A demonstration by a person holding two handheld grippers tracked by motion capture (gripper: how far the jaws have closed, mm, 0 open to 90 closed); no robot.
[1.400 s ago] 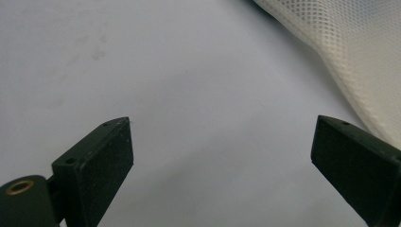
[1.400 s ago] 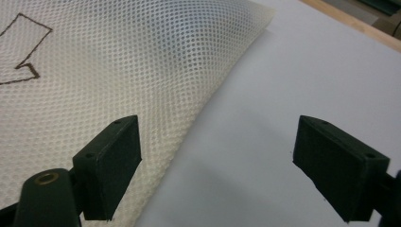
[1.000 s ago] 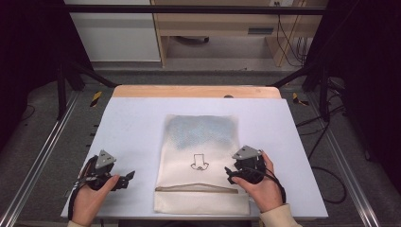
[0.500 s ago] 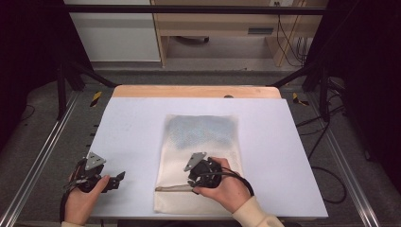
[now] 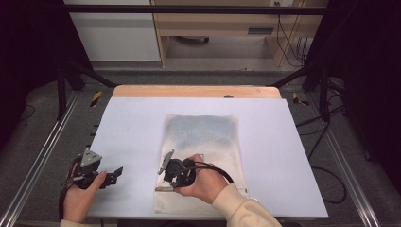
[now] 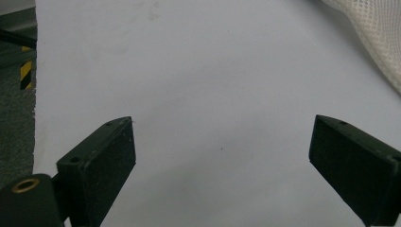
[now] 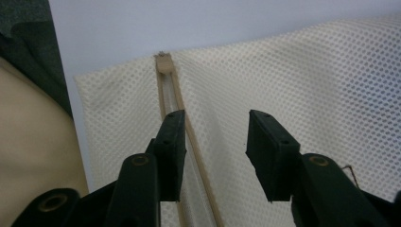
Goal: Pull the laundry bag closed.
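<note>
Your left hand comes in at the bottom left corner, wrapped around the left gripper, which points to your right with its jaws spread wide and nothing between them. Your right arm, in a cream sleeve, reaches in from the bottom and angles across to your left. Your right hand holds the right gripper, pointing left, its jaws partly parted.
</note>
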